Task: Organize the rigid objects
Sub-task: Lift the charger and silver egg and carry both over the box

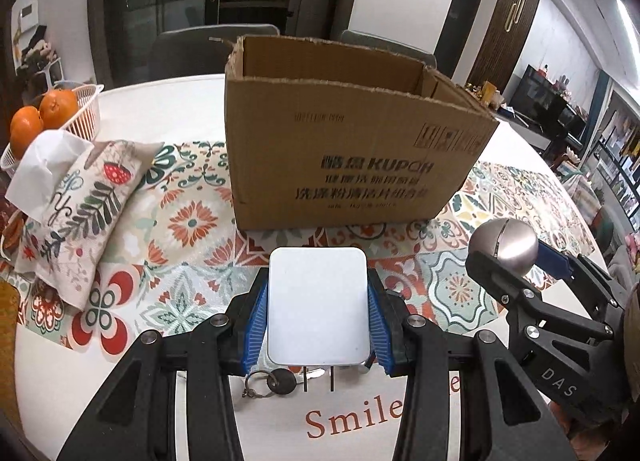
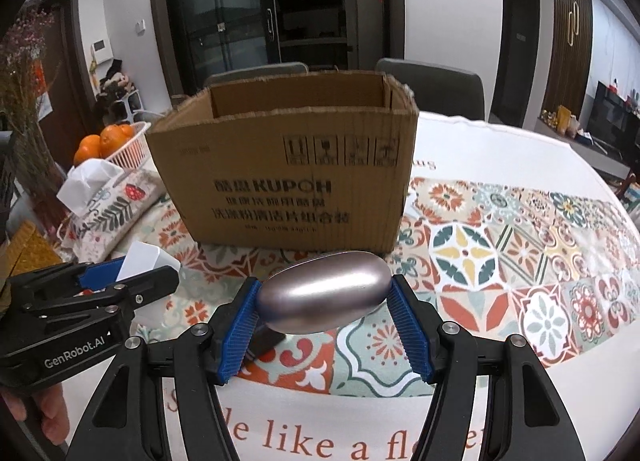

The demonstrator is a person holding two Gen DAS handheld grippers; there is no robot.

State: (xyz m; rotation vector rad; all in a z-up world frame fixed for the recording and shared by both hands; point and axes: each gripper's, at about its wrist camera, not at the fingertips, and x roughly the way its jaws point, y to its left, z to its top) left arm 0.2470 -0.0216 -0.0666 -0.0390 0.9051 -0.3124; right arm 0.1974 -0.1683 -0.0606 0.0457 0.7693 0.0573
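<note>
My left gripper (image 1: 318, 315) is shut on a flat white rectangular adapter (image 1: 318, 305) with two metal prongs below it, held above the table. My right gripper (image 2: 324, 301) is shut on a shiny metallic egg-shaped object (image 2: 324, 293), its blue pads (image 2: 410, 325) pressing both ends. An open cardboard box (image 1: 352, 149) stands on the table just beyond both grippers; it also fills the middle of the right wrist view (image 2: 288, 181). In the left wrist view the right gripper (image 1: 516, 261) appears at right with the egg (image 1: 504, 247). A key on a ring (image 1: 276, 381) lies on the table under the left gripper.
A patterned tablecloth (image 2: 500, 261) covers the white round table (image 1: 160, 101). At left sit a fabric tissue pouch (image 1: 76, 213) and a white basket of oranges (image 1: 52, 117). Chairs (image 2: 432, 85) stand behind the box. A person's hand (image 2: 52, 417) holds the left gripper.
</note>
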